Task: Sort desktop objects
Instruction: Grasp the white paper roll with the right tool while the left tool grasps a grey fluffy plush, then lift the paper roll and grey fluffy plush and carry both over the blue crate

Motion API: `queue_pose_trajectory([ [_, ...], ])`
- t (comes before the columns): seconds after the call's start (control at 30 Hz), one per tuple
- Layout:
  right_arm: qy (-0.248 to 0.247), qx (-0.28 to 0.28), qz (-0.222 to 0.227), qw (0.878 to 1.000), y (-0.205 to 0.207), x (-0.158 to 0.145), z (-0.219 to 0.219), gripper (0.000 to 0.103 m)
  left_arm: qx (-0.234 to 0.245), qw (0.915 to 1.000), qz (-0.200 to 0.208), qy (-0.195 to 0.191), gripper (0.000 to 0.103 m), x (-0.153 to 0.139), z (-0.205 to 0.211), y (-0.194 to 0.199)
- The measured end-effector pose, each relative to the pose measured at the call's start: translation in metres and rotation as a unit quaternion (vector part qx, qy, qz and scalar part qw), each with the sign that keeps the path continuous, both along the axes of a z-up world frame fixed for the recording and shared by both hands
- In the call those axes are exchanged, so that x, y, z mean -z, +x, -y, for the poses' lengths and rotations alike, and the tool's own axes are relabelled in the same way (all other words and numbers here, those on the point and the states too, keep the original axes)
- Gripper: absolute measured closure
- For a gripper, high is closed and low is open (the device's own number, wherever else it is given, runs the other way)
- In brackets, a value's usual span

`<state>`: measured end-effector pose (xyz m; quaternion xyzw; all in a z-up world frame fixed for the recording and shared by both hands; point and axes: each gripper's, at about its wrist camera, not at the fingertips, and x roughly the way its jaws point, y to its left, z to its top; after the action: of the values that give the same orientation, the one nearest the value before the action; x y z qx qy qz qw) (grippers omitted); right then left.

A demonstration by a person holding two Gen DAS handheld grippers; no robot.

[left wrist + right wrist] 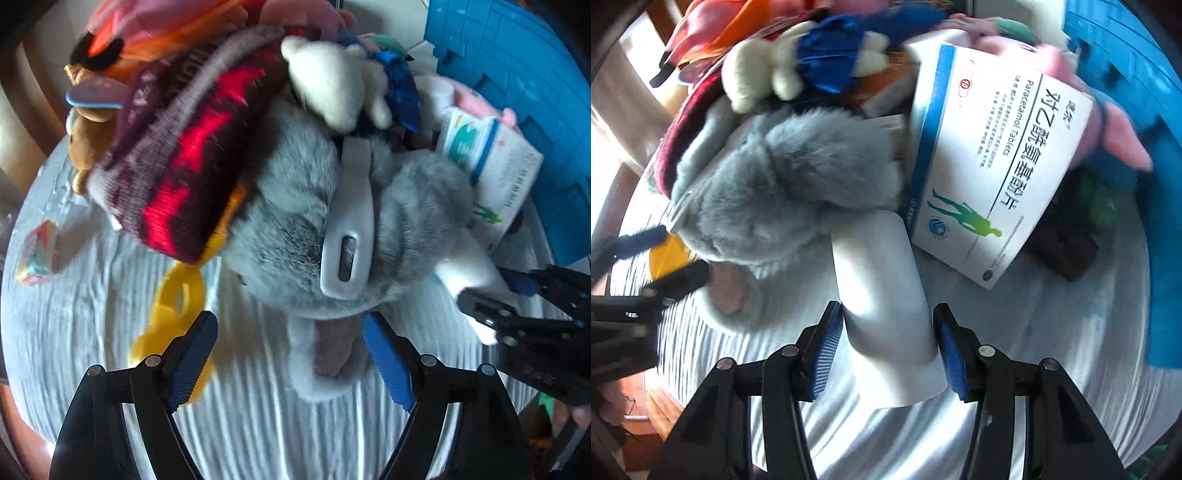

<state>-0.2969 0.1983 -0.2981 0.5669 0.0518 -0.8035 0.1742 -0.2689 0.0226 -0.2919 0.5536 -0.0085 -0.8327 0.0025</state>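
Note:
A grey plush toy (295, 221) lies on the white ribbed cloth (258, 424), with a white plastic strip (351, 221) across it. My left gripper (290, 365) is open above the cloth. The plush's pink-lined ear (332, 350) sits between its fingers, and the left pad is well clear of it. My right gripper (890, 350) is shut on a white tube (882, 280) that lies beside the plush (775, 192). In the left wrist view the right gripper (487, 288) holds the tube's end (469, 266) at the right.
A dark red knit hat (177, 166), a yellow plastic ring (177, 306) and a white plush with blue cloth (332, 81) crowd the pile. A paracetamol box (990, 166) leans by the tube, a black block (1063, 243) behind it. A blue crate (517, 92) stands right.

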Motion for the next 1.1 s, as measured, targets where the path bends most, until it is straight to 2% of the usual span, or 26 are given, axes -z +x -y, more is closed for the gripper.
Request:
queue_pose_trajectory([
  [0.07,-0.001,0.003,0.001,1.0,0.001,0.0,-0.007,0.053,-0.013,0.9998,0.011,0.002,0.047,0.014,0.001,-0.011],
  [0.1,-0.003,0.003,0.002,1.0,0.001,0.0,-0.008,0.053,-0.021,0.9995,0.02,0.01,0.076,0.02,0.003,-0.015],
  [0.13,-0.003,0.001,0.001,1.0,0.001,0.001,-0.009,0.053,-0.028,0.9991,0.026,0.021,0.089,0.021,0.006,-0.018],
  [0.17,-0.004,0.0,0.001,1.0,0.001,0.001,-0.008,0.053,-0.032,0.9989,0.024,0.023,0.092,0.018,0.009,-0.018],
  [0.27,-0.007,-0.005,0.01,1.0,-0.004,0.009,-0.005,0.053,-0.04,0.9988,0.019,0.022,0.096,0.007,0.019,-0.011],
  [0.5,0.0,-0.009,0.01,1.0,-0.001,0.009,0.001,0.055,-0.066,0.9975,-0.001,-0.026,0.097,-0.024,0.054,0.021],
  [0.67,-0.009,-0.014,0.008,1.0,0.011,-0.002,-0.002,0.056,-0.083,0.9962,-0.019,-0.018,0.097,-0.05,0.065,0.027],
  [0.83,-0.02,-0.009,-0.014,1.0,0.011,-0.023,-0.006,0.057,-0.076,0.9955,-0.056,-0.009,0.097,-0.08,0.047,0.041],
  [1.1,-0.038,-0.019,-0.067,0.997,0.011,-0.073,0.001,0.057,-0.072,0.9919,-0.105,-0.008,0.097,-0.102,0.053,0.043],
])
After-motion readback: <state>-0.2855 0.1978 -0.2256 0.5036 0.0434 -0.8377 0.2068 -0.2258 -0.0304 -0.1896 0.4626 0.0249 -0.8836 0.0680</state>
